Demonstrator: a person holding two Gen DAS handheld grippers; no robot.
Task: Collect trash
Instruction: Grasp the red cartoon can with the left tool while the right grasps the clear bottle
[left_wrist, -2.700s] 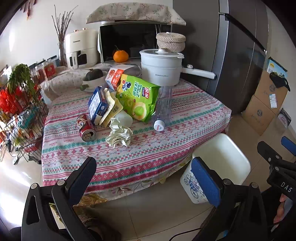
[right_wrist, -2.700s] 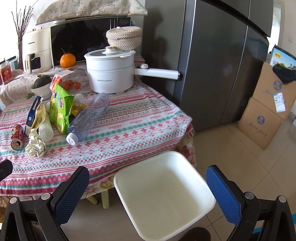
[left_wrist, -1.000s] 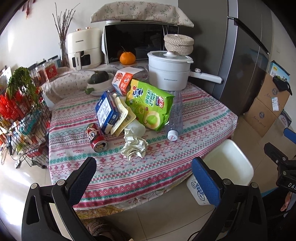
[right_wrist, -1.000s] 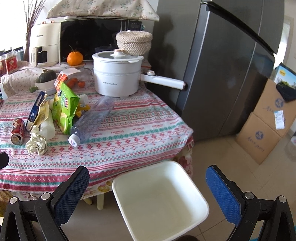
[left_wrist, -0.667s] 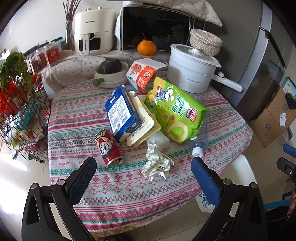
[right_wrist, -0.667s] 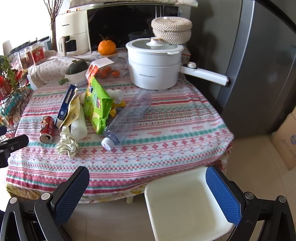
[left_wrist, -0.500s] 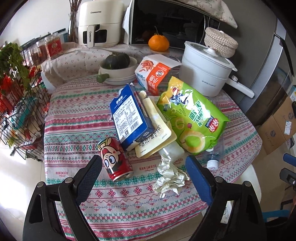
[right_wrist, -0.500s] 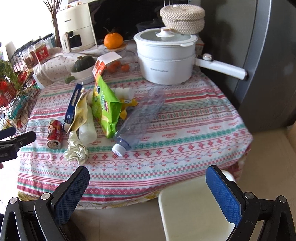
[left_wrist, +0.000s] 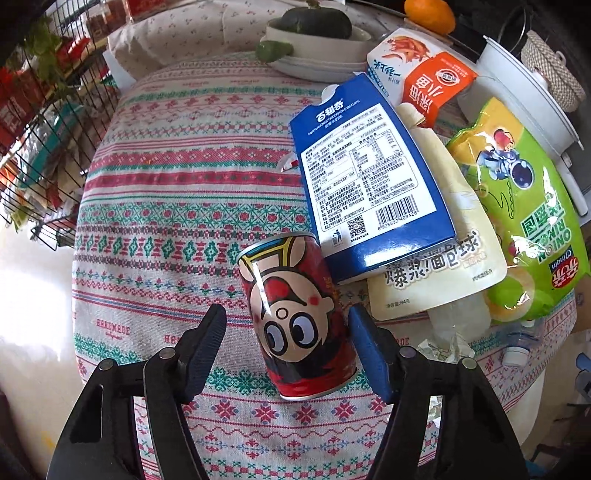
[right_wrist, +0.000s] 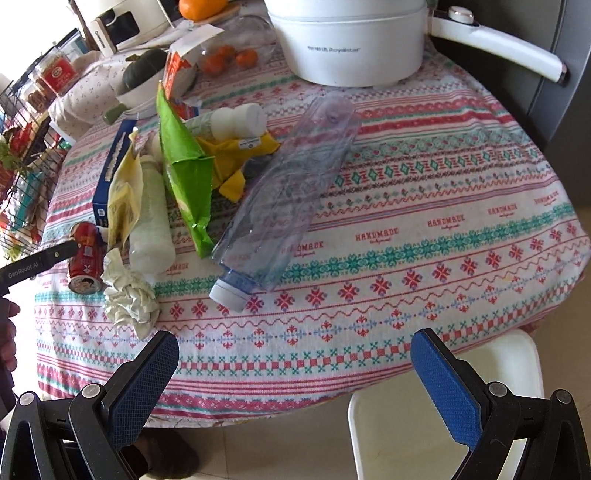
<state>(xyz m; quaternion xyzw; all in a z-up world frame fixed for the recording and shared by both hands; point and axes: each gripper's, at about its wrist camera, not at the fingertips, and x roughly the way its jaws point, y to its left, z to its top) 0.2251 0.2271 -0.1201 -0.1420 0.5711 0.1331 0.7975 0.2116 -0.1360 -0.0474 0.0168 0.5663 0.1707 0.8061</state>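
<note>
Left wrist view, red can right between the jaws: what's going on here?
Trash pickup, first grab. The left gripper straddles the red can lying on the tablecloth, jaws open, one on each side, not yet clamped. The blue box, pouch, green bag and bottle are untouched. The right gripper hangs open at the table edge, above the white bin on the floor.

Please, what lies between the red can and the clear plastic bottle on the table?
Crumpled paper and a white bottle lie between the red can and the clear plastic bottle, in the right wrist view.
</note>
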